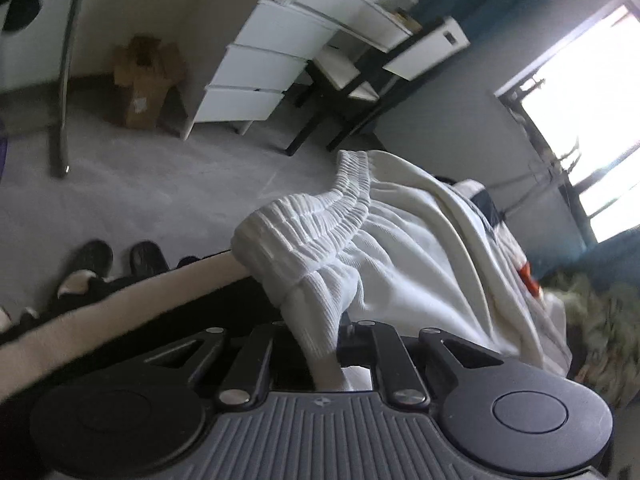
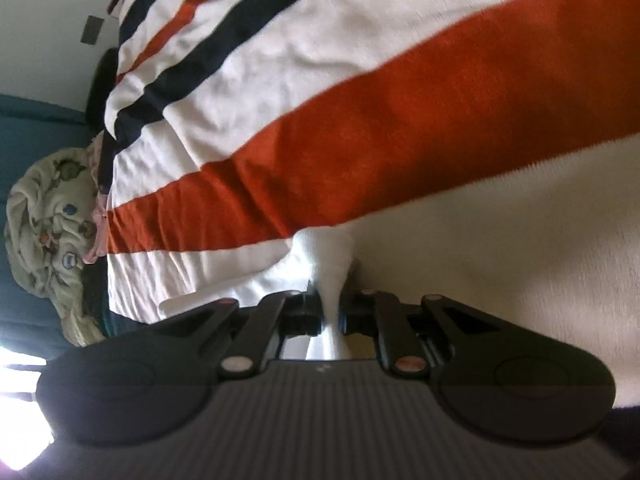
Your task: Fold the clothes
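White shorts with a gathered elastic waistband (image 1: 320, 220) hang lifted over the bed. My left gripper (image 1: 320, 344) is shut on a corner of the waistband, and the cloth drapes away to the right. My right gripper (image 2: 331, 312) is shut on a pinch of the same white cloth (image 2: 328, 256). Just beyond it lies a striped spread (image 2: 360, 120) with orange, navy and white bands, close under the right gripper.
A white drawer unit and desk (image 1: 272, 72) stand on the grey carpet, with a cardboard box (image 1: 144, 80) beside them. Dark slippers (image 1: 120, 260) lie by the bed edge. A bright window (image 1: 592, 120) is at the right. A rumpled patterned blanket (image 2: 52, 208) lies at the left.
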Available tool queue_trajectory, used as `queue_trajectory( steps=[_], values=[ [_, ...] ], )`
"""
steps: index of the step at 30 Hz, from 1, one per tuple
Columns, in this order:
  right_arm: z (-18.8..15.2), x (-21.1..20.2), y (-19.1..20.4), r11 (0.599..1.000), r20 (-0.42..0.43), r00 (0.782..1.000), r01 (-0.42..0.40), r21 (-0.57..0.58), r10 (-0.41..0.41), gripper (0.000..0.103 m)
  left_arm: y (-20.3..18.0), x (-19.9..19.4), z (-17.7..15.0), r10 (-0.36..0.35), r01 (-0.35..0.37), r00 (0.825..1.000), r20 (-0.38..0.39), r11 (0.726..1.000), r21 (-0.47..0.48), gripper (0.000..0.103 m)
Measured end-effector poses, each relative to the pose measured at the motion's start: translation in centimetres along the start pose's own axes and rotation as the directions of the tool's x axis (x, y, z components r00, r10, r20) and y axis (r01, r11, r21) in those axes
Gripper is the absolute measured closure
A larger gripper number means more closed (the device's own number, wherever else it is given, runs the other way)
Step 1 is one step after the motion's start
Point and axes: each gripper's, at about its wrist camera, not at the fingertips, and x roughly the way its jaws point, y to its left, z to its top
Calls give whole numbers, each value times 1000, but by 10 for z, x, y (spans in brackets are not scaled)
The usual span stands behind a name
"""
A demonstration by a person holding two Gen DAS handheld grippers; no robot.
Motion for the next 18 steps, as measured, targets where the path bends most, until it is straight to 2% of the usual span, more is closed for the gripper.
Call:
queue_trajectory(
  steps=[2, 3, 4, 5, 6, 7, 11, 13, 15, 16, 18],
  values=[
    [-1, -1, 6, 999, -14, 1000, 7, -35, -7, 87, -3, -2, 1, 30, -31, 1000, 8, 999, 45, 71],
    [-3, -2, 9, 998, -22, 1000, 11, -59, -12, 77, -5, -5, 0, 58, -59, 998, 22, 995, 76, 66],
    [-4, -3, 9, 997, -26, 1000, 9, -74, -11, 61, -9, -12, -2, 85, -90, 995, 48, 988, 121, 55],
    [-5, -5, 11, 996, -23, 1000, 4, -89, -7, 51, -15, -17, -4, 92, -102, 993, 69, 983, 152, 43],
    [-6, -8, 14, 994, -8, 1000, 1, -108, -2, 31, -23, -22, -7, 93, -108, 992, 88, 978, 178, 38],
    [-6, -12, 17, 992, 7, 1000, -2, -126, 3, 22, -30, -26, -9, 93, -114, 990, 108, 972, 204, 32],
    [-11, -25, 32, 975, 96, 995, 0, -224, 23, 21, -60, -43, -19, 89, -142, 979, 184, 942, 303, 18],
    [-19, -26, 48, 946, 133, 990, 2, -324, 43, 19, -75, -52, -24, 83, -159, 972, 221, 923, 351, 17],
    [-37, -19, 72, 849, 128, 989, 7, -529, 71, 19, -104, -52, -34, 38, -130, 972, 232, 908, 398, 11],
    [-47, -15, 84, 783, 120, 989, 7, -622, 86, 19, -123, -50, -41, 9, -104, 975, 220, 899, 425, 7],
    [-69, -6, 100, 636, 51, 990, -43, -771, 129, 19, -159, -45, -56, -48, -51, 980, 195, 878, 476, 4]
  ],
)
